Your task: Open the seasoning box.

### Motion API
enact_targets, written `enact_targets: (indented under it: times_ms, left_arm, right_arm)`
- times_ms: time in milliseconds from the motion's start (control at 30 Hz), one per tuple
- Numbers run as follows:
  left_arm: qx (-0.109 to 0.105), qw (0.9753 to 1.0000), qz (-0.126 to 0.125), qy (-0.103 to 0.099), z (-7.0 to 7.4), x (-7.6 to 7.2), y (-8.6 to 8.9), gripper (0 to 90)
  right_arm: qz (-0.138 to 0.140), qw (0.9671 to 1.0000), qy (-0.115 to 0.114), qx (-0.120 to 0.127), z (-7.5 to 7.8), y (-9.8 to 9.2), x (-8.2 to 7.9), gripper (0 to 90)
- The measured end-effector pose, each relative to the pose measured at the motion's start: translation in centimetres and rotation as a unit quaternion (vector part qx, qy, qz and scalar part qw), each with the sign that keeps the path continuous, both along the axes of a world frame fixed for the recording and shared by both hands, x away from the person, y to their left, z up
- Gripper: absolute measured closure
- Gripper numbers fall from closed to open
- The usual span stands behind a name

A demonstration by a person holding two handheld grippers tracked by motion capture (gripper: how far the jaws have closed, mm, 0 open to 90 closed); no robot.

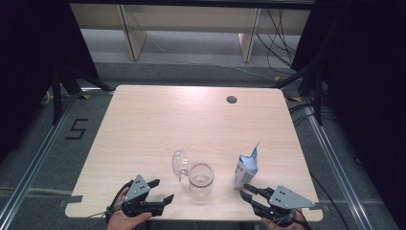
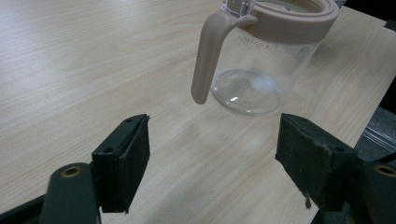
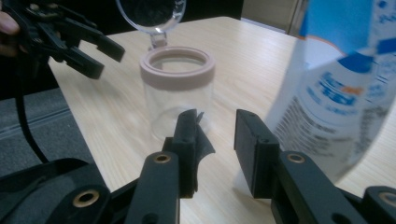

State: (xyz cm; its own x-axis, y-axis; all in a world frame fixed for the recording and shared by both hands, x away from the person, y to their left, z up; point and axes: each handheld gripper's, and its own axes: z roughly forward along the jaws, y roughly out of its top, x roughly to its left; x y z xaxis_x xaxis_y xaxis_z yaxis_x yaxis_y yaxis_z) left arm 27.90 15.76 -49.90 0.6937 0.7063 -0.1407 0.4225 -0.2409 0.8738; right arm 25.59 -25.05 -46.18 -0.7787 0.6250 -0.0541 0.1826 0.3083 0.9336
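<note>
Just jar [image 1: 200,179] between open grippers (lid [image 1: 180,163] up), carton [image 1: 246,168] beside.

The place looks like a lab or recording studio. A pale wooden table [image 1: 158,124] with a cable hole [image 1: 231,99] stands on grey carpet between metal floor rails [image 1: 28,167]. Black curtains [image 1: 28,57] hang at both sides, loose cables [image 1: 280,45] trail beyond it, and a taped "5" [image 1: 76,129] marks the floor.

Hand-held gripper [image 2: 212,163]: jaws spread wide, nothing between them.
Jar [image 2: 266,56]: clear glass, pink rim and handle, upright on the desk [image 2: 70,60], seemingly empty, just beyond the jaws.
</note>
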Motion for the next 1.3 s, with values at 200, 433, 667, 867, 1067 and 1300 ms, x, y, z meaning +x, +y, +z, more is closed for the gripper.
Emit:
enact_targets:
  times_ms: [200, 433, 667, 867, 1067, 1300]
  left_arm:
    - [0.002, 1.0000, 0.001, 0.001, 0.0, 0.0, 0.1, 25.6]
    - [0.008, 1.0000, 0.002, 0.003, 0.0, 0.0, 0.1, 25.8]
    - [0.008, 1.0000, 0.001, 0.005, -0.1, 0.1, 0.1, 25.9]
    - [0.008, 0.9999, 0.002, 0.009, -0.3, 0.2, 0.0, 26.1]
    - [0.016, 0.9998, 0.002, 0.010, -0.3, 0.2, 0.1, 26.3]
    - [0.022, 0.9997, 0.001, 0.009, -0.3, 0.2, 0.1, 26.3]
  right_arm:
    - [-0.002, 1.0000, 0.008, 0.002, -0.5, -1.1, 0.2, 65.7]
    - [-0.028, 0.9996, 0.006, 0.001, -0.6, -3.4, 0.8, 49.7]
    - [-0.024, 0.9993, 0.027, 0.009, -1.5, -4.7, 2.2, 30.9]
    - [-0.004, 0.9997, 0.023, 0.012, -2.0, -5.3, 3.7, 19.9]
    - [0.018, 0.9998, 0.008, 0.004, -2.6, -5.4, 5.3, 19.5]
    - [0.020, 0.9997, 0.011, 0.005, -3.1, -4.6, 6.8, 16.3]
